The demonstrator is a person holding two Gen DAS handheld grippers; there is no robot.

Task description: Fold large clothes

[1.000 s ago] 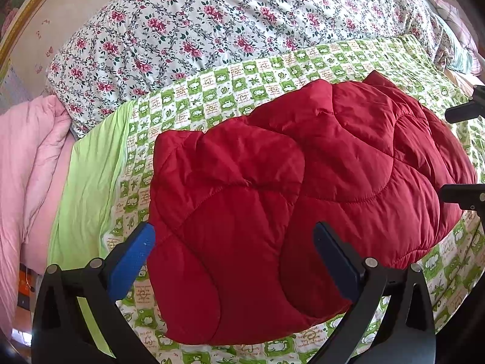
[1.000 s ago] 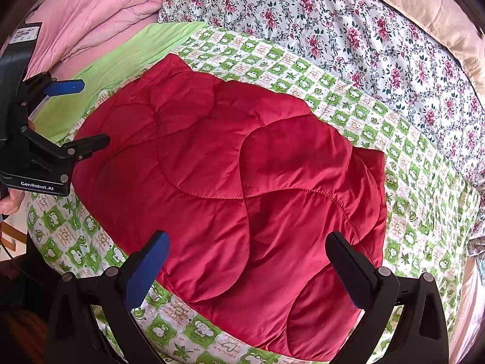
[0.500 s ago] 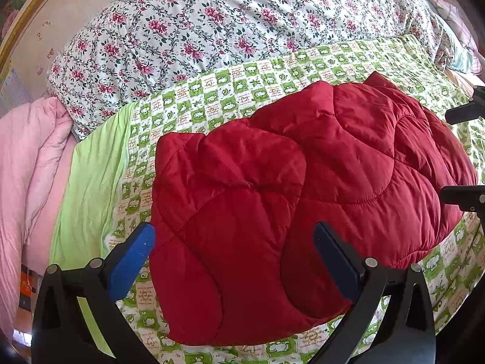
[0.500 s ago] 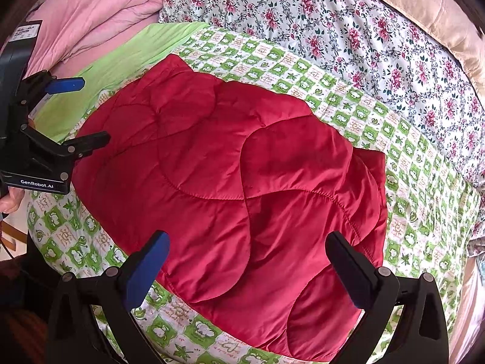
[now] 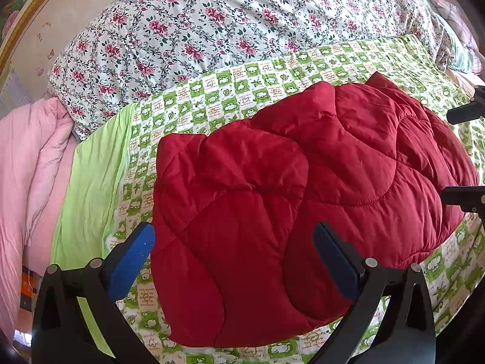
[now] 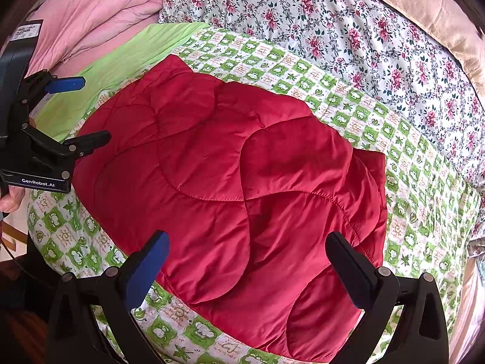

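Observation:
A red quilted padded garment (image 5: 288, 212) lies folded into a compact bundle on a green-and-white checked sheet (image 5: 242, 85). It also shows in the right wrist view (image 6: 236, 191). My left gripper (image 5: 233, 251) is open and empty, hovering above the garment's near left edge. My right gripper (image 6: 248, 261) is open and empty, hovering above the garment's near edge. The left gripper also shows at the left of the right wrist view (image 6: 88, 112), open. The right gripper's fingers (image 5: 463, 194) show at the right edge of the left wrist view.
A floral duvet (image 5: 212, 30) lies behind the sheet. A pink quilt (image 5: 27, 166) is piled at the left, next to a plain green sheet strip (image 5: 91, 188). A beige pillow (image 6: 424, 9) lies at the far right. The bed's front edge is just below the garment.
The left wrist view has shifted very slightly. The garment and both open grippers stay almost where they were.

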